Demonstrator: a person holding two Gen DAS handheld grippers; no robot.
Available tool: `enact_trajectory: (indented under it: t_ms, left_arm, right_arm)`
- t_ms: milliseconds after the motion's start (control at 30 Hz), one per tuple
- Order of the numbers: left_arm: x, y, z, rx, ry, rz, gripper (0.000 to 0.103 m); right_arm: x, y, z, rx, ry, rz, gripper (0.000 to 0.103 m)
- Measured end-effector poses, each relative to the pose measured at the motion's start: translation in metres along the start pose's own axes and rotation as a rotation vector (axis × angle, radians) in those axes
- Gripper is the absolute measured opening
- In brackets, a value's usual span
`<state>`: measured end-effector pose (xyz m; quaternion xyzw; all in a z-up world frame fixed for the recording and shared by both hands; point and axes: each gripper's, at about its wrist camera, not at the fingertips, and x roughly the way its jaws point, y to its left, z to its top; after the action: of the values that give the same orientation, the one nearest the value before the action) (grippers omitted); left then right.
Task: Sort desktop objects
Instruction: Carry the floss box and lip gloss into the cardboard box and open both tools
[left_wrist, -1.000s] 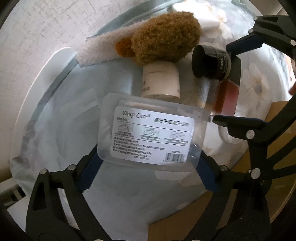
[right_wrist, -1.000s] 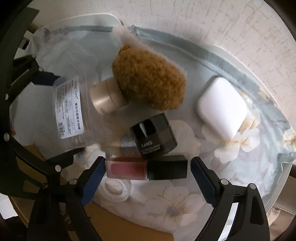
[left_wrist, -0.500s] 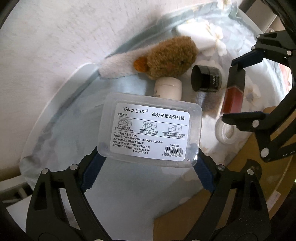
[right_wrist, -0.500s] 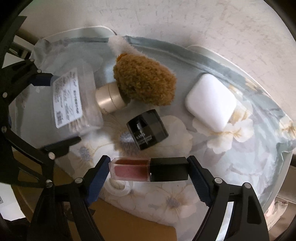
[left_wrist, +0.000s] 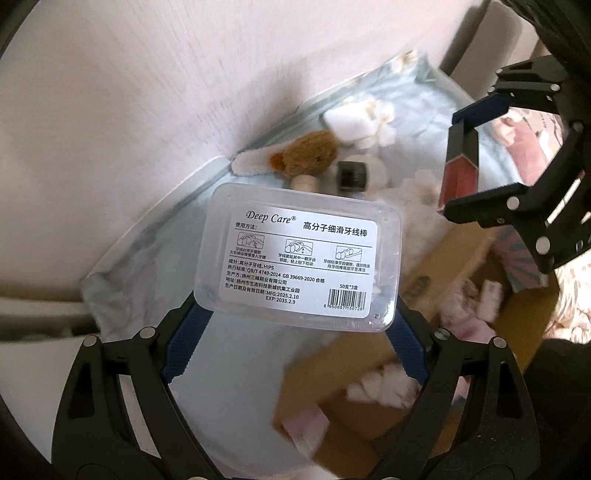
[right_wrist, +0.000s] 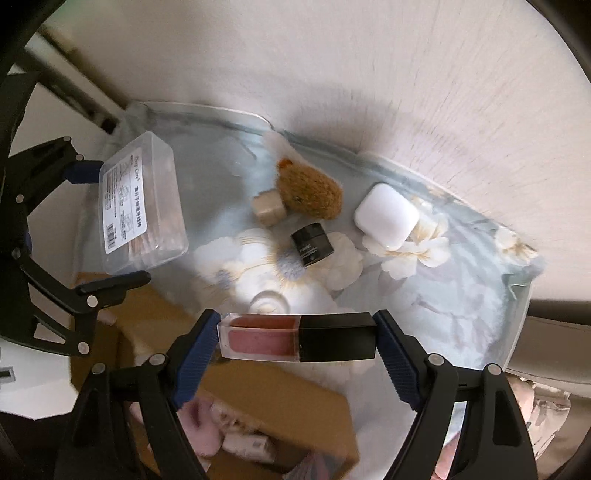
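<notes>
Left tool (left_wrist: 295, 325) clamped across the short sides of a clear plastic floss-pick box (left_wrist: 301, 258), held up off the bench (right_wrist: 229, 118). Likely light and rigid, smooth-walled, so apt to slip or flex under a hard squeeze; best gripped across the flat end walls, as now. Right tool (right_wrist: 297, 341) closed end to end on a lip gloss tube (right_wrist: 297, 339), pink barrel one side, black cap the other, jaws just closed onto it; small, hard, slick, probably breakable if dropped. Held over the edge of an open cardboard box (right_wrist: 258, 391) with soft pale items inside. Round white bench under a floral cloth (right_wrist: 443, 280), against a pale wall. Left on the cloth: brown plush toy (right_wrist: 310, 192), white case (right_wrist: 386, 216), black jar (right_wrist: 312, 243), cream cap (right_wrist: 269, 208).
</notes>
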<state>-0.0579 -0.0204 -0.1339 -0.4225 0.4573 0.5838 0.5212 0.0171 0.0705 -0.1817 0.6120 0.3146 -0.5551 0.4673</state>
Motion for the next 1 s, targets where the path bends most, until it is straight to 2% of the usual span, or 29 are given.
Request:
enact_trajectory:
  t_ms: [33, 133, 200, 267, 433, 633, 833, 1000]
  left_arm:
    - [0.005, -0.017, 0.010, 0.000, -0.008, 0.001, 0.088]
    - [-0.011, -0.038, 0.001, -0.012, -0.029, 0.002, 0.088]
    - [-0.024, -0.041, -0.015, -0.022, -0.039, 0.002, 0.088]
    - [-0.037, -0.048, -0.033, -0.044, -0.043, -0.005, 0.088]
    - [-0.020, -0.069, -0.061, -0.086, -0.019, -0.003, 0.088]
    - [0.012, -0.082, -0.095, -0.180, 0.035, -0.048, 0.088]
    - [0.033, -0.085, -0.117, -0.246, 0.056, -0.019, 0.088]
    - [0.039, -0.087, -0.125, -0.283, 0.056, -0.027, 0.088]
  right_arm:
    - [-0.005, 0.000, -0.006, -0.004, -0.009, 0.005, 0.081]
    - [-0.026, 0.002, -0.012, -0.031, -0.034, 0.022, 0.081]
    - [-0.035, 0.003, -0.026, -0.056, -0.042, 0.033, 0.081]
    - [-0.021, 0.013, -0.029, -0.085, -0.043, 0.044, 0.081]
    - [-0.025, 0.033, -0.058, -0.125, -0.026, 0.071, 0.081]
    - [-0.013, 0.048, -0.097, -0.134, 0.010, 0.092, 0.081]
    - [0.007, 0.046, -0.127, -0.119, 0.037, 0.033, 0.081]
    - [0.018, 0.038, -0.139, -0.066, 0.050, 0.064, 0.081]
